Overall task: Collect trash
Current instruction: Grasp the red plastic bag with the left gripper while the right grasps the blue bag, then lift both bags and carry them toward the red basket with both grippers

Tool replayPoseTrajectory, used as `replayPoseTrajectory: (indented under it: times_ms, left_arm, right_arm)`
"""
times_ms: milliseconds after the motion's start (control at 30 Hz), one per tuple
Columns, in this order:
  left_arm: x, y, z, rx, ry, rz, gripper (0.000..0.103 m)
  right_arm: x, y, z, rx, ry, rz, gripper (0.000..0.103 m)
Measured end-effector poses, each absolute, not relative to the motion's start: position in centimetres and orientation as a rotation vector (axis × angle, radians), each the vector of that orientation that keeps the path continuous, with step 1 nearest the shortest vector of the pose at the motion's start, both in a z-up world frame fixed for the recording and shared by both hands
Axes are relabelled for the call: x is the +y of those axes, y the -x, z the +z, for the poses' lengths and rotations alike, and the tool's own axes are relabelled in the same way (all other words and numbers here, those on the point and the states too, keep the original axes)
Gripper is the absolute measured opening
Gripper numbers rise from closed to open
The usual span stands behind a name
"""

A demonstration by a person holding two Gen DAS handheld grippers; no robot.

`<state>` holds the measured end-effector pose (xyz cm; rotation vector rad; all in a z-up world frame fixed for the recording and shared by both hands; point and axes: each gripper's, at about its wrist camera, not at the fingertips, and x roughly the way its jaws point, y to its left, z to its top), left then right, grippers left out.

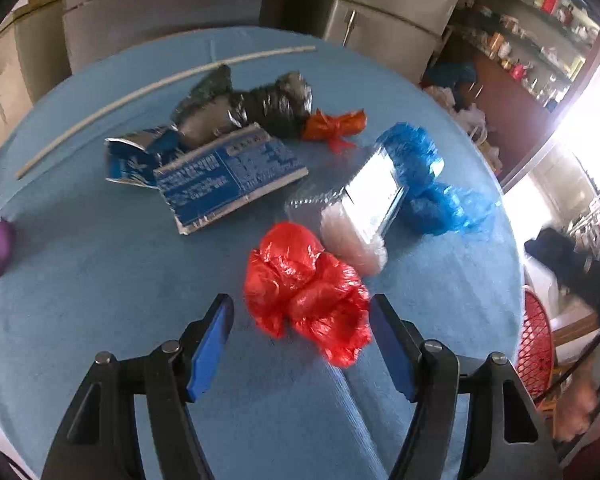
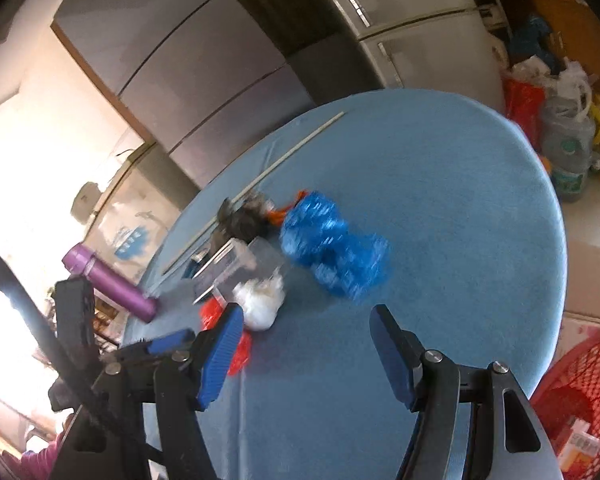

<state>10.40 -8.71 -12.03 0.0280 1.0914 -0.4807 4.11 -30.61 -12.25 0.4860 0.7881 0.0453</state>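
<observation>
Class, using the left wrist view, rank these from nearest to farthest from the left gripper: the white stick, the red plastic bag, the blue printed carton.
1. Red plastic bag: just ahead of the left gripper, toward its right finger.
2. Blue printed carton: mid-table, left of centre.
3. White stick: far edge, upper left.

a round blue surface (image 1: 100, 280) stands before grey cabinets (image 2: 188, 64) and a steel fridge (image 1: 388, 12); packed shelves (image 1: 540, 32) line one wall, glaring daylight (image 1: 592, 128) beside them.
</observation>
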Motion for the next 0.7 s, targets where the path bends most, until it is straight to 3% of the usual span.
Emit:
replayPoseTrajectory:
  times_ms: [500,567,700]
  left_arm:
    - [-7.0,-11.3,-12.6,1.089,0.042,-0.537,0.062]
    - [-6.3,-11.0,-12.5,1.09,0.046,-0.534,0.062]
    - [-5.5,-10.7,-12.3,1.095,0.058,-0.523,0.061]
  right_arm:
    - [-29.8,-16.1,-15.1,0.89,-0.407,0.082,0.068]
    - [-29.3,-17.2,-16.3,0.919,-0.408,0.092,0.057]
    - [-29.2,-16.3,-16.3,0.883,-0.435,0.09,0.052]
